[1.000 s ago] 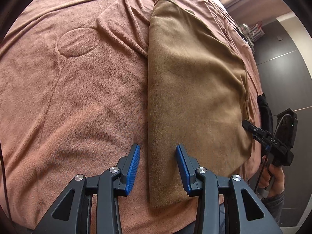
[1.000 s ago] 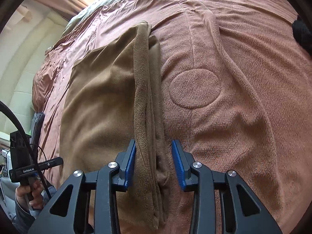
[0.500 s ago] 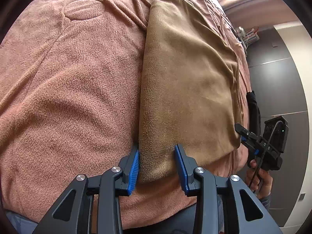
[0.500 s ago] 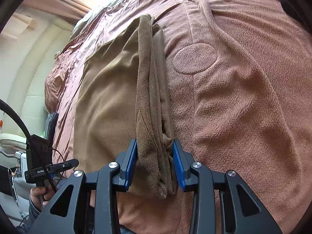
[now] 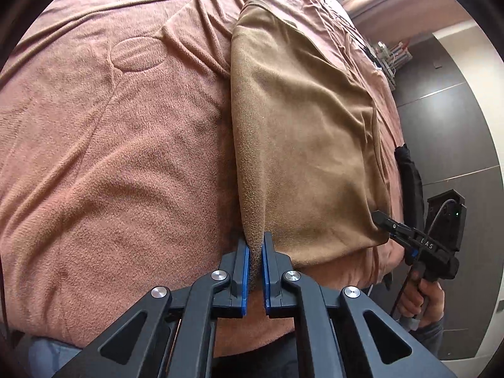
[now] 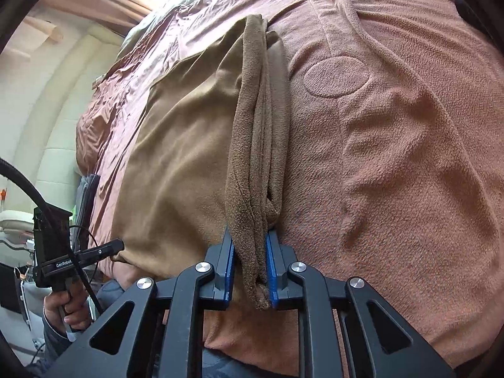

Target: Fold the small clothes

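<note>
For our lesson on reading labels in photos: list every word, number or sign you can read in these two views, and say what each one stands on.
"GenRobot": white print, its end cut off by a cable, on the side of the left gripper, seen in the right wrist view.
Pale letters, perhaps "D A S", on the side of the right gripper in the left wrist view: too small to be sure.
The brown garment and the pink blanket show no text.

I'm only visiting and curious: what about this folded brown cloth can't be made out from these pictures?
- Left wrist view: the brown cloth's near corner is hidden between the left gripper's fingers.
- Right wrist view: the layered edge's lower end is hidden inside the right gripper.
- Both views: the cloth's underside lies against the pink blanket; the garment type is unclear.
</note>
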